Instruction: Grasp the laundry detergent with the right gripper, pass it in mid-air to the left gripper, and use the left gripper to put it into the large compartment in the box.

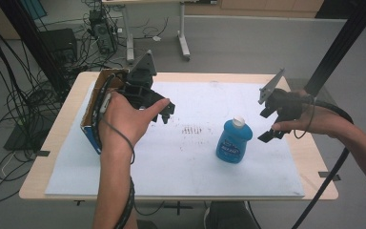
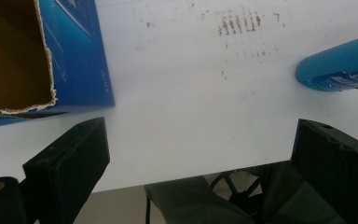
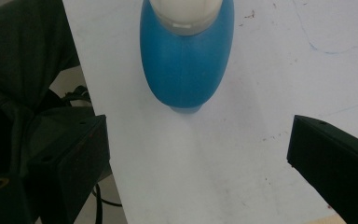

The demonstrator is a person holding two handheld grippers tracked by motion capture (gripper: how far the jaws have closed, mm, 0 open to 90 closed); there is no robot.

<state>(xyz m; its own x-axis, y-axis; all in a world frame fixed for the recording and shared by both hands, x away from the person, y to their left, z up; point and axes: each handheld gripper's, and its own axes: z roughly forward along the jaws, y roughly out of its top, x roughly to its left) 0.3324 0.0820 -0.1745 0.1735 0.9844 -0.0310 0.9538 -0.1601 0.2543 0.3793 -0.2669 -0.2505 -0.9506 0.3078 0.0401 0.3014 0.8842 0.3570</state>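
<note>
A blue bottle [image 1: 233,141] with a white cap stands upright on the white mat [image 1: 181,162], right of centre. My right gripper [image 1: 267,125] hangs just to its right, jaws wide apart and empty; the right gripper view looks down on the bottle [image 3: 186,60] ahead of them. My left gripper [image 1: 167,111] is held above the mat's left part, jaws spread with nothing between them. An open blue cardboard box [image 1: 95,112] lies by that hand, seen as the box [image 2: 74,60] at upper left in the left gripper view, where the bottle [image 2: 340,65] shows at the right edge.
The mat covers a wooden table [image 1: 66,119]. Brownish marks [image 1: 190,130] stain the mat's middle. Cables and a desk's legs [image 1: 183,43] stand on the floor beyond the far edge. A black frame post [image 1: 343,43] rises at the right.
</note>
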